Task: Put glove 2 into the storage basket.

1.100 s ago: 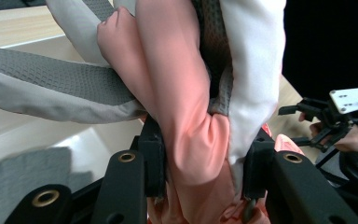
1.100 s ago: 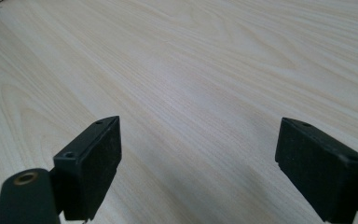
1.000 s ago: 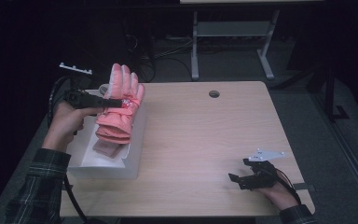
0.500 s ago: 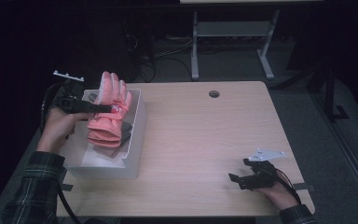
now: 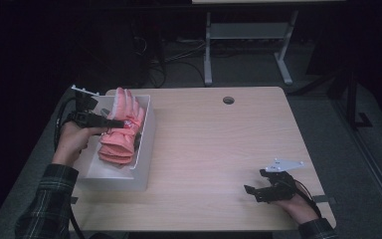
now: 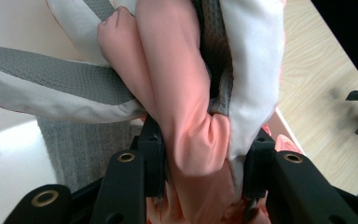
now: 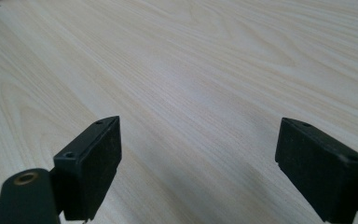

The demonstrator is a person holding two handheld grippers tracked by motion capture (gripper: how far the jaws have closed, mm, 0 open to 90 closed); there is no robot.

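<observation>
Pink glove (image 5: 121,130) inside white bin (image 5: 144,149).

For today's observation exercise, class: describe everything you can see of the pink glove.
The glove is a padded winter glove, salmon pink with white and textured grey panels on its palm side, soft fabric by its look. It is bunched at the middle where the left gripper is shut on it, jaws pressing from both sides. Its fingers point away from the person, its cuff toward them. It sits over the white bin at the table's left side; whether it touches the bin is unclear.
</observation>
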